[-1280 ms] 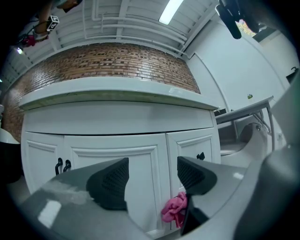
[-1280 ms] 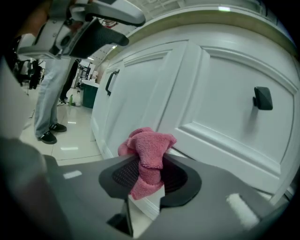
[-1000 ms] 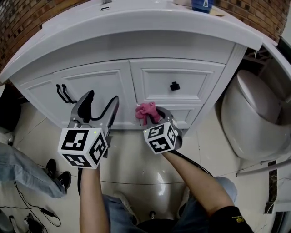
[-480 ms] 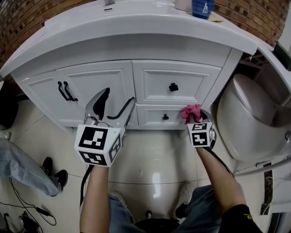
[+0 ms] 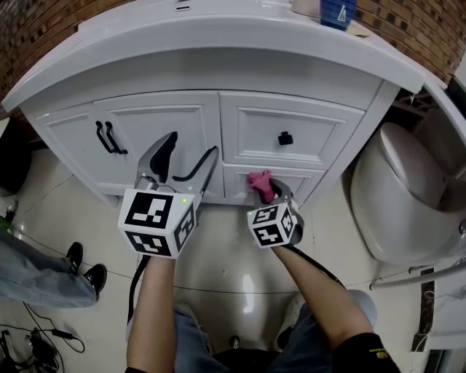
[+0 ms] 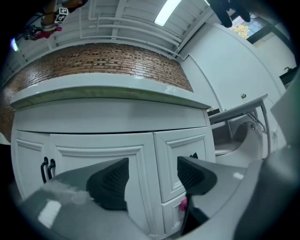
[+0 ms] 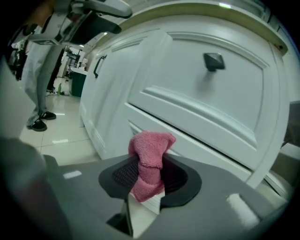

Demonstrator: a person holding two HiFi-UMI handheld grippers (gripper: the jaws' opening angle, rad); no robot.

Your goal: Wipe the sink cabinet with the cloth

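Right claw (image 7: pixel 150 177): clamped on the pink cloth (image 7: pixel 149 157), with a bunched wad poking up past the jaw tips.
Left claw (image 6: pixel 152 176): jaws wide apart and nothing between them, just aimed at the cabinet door (image 5: pixel 164 138) and clear of it.
Cloth spot: head view puts it at the lower drawer (image 5: pixel 298 181), toward its left end. It looks like it's touching or very nearly, but I can't say for sure.
Further up: the upper drawer (image 5: pixel 320 131) has a black knob (image 5: pixel 285 138), and there are two black handles (image 5: pixel 108 137) on the left doors.
Top: white countertop (image 5: pixel 218 40) with a blue cup (image 5: pixel 338 11) on it.
Off to the right: a toilet (image 5: pixel 400 197), pretty near the cabinet's corner.
Stage, my guess: mid-wipe on the drawer fronts, with the doors and upper panel probably still to go.
Risk 1: only a narrow bit of cloth is pinched, so dragging hard over the panel ridges could tug it out.
Risk 2: if the wad flattens, the hard jaw tips could scrape the paint.
Risk 3: going higher, the cloth could snag on that knob.
Risk 4: the idle left claw could knock the door.
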